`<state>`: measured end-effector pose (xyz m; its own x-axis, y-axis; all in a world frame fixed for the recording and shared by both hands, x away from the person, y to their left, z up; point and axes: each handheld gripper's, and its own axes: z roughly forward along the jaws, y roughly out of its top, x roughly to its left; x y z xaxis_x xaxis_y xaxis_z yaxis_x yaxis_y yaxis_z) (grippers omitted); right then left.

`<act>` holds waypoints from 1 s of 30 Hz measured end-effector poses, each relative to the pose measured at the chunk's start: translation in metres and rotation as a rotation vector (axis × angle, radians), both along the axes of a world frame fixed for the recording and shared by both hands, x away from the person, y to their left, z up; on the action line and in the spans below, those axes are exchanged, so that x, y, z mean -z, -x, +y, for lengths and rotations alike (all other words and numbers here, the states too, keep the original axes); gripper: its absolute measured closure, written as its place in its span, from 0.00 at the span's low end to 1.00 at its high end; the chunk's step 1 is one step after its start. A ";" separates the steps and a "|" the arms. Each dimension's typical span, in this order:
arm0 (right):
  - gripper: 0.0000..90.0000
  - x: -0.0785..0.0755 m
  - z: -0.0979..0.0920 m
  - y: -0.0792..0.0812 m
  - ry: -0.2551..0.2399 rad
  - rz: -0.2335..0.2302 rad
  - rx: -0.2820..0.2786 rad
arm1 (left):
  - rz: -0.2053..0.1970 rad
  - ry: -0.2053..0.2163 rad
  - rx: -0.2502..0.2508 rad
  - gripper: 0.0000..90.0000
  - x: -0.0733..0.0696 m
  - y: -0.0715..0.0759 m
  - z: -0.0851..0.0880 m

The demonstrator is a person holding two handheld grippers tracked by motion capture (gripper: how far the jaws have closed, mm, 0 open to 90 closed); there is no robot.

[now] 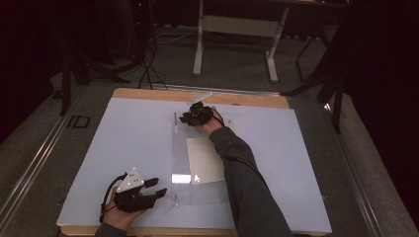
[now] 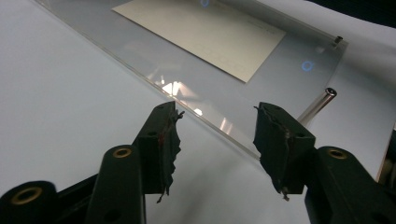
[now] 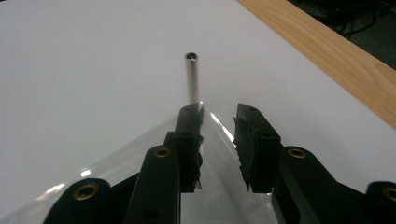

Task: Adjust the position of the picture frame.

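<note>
A clear, flat acrylic sheet (image 1: 197, 163) with a cream paper card (image 1: 205, 159) under it lies mid-counter on the white-covered counter (image 1: 123, 143). The left gripper (image 1: 159, 188) sits just off the sheet's near corner, fingers (image 2: 161, 140) spread wide and empty. The right gripper (image 1: 187, 117) hovers at the far corner (beside a thin metal rod (image 3: 191, 77)), fingers (image 3: 254, 140) parted, pressing nothing.

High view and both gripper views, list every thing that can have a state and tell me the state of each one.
Clear acrylic sheet: flat on the white table cover.
Cream paper card: flat, at the sheet.
Far metal standoff rod: lying flat, at the sheet's corner.
Near metal standoff rod: lying beside the sheet.
Left gripper: open, empty.
Right gripper: open, over the sheet's corner.
</note>
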<state>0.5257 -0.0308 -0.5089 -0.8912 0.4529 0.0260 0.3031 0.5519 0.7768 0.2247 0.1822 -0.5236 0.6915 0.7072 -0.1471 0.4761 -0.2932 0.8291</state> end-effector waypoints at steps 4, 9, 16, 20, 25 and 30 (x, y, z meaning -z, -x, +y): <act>0.78 0.002 0.011 0.000 -0.006 0.003 -0.034 | 0.011 0.002 0.003 0.52 0.003 0.001 0.000; 0.78 0.002 0.022 0.000 -0.002 -0.006 -0.031 | 0.009 0.025 0.012 0.52 0.003 0.004 0.001; 0.80 0.004 0.034 -0.003 -0.001 -0.010 0.012 | 0.013 0.025 0.044 0.51 0.007 0.004 -0.005; 0.93 0.006 0.033 -0.004 -0.020 0.009 0.018 | 0.009 0.020 0.055 0.50 0.007 0.005 -0.007; 0.94 0.006 0.034 -0.003 -0.014 -0.003 0.021 | 0.007 0.018 0.071 0.50 0.008 0.006 -0.009; 0.94 0.006 0.034 -0.002 -0.015 0.001 0.029 | -0.015 0.022 0.123 0.50 0.007 0.009 -0.015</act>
